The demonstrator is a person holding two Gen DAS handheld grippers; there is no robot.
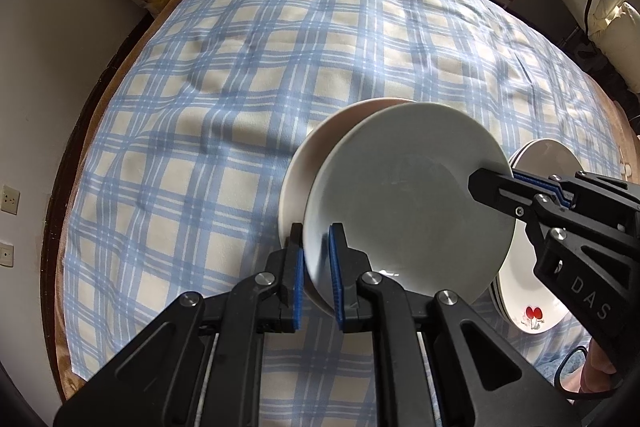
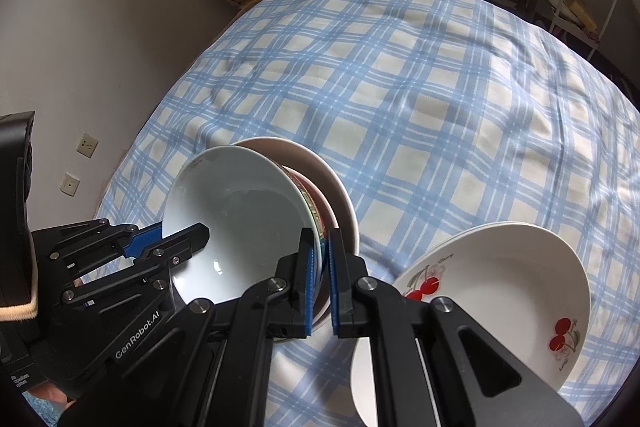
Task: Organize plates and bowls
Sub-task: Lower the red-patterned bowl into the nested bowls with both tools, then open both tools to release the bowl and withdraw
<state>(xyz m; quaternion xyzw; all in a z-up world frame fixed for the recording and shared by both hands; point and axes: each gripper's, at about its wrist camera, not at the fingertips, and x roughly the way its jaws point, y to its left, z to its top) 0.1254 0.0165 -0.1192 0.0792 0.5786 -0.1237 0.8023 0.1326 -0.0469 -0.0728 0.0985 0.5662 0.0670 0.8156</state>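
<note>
Pale bowl (image 1: 408, 203), tilted above the plaid tabletop (image 1: 240, 75), is clenched at opposite rims by left tongs (image 1: 316, 275) and right tongs (image 2: 324, 283), cherry plates (image 2: 500, 291) at three o'clock.

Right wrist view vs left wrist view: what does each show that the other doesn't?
Only the right wrist view shows the red patterned outside of a bowl nested between the grey dish and the beige one, and the cherry plate's whole face.

Only the left wrist view shows the grey dish as a flat disc hiding that bowl, with the cherry plate mostly hidden behind it.

Both show the left gripper and right gripper, jaws closed on opposite rims of the grey dish, the beige dish behind it, and the blue checked cloth.
</note>
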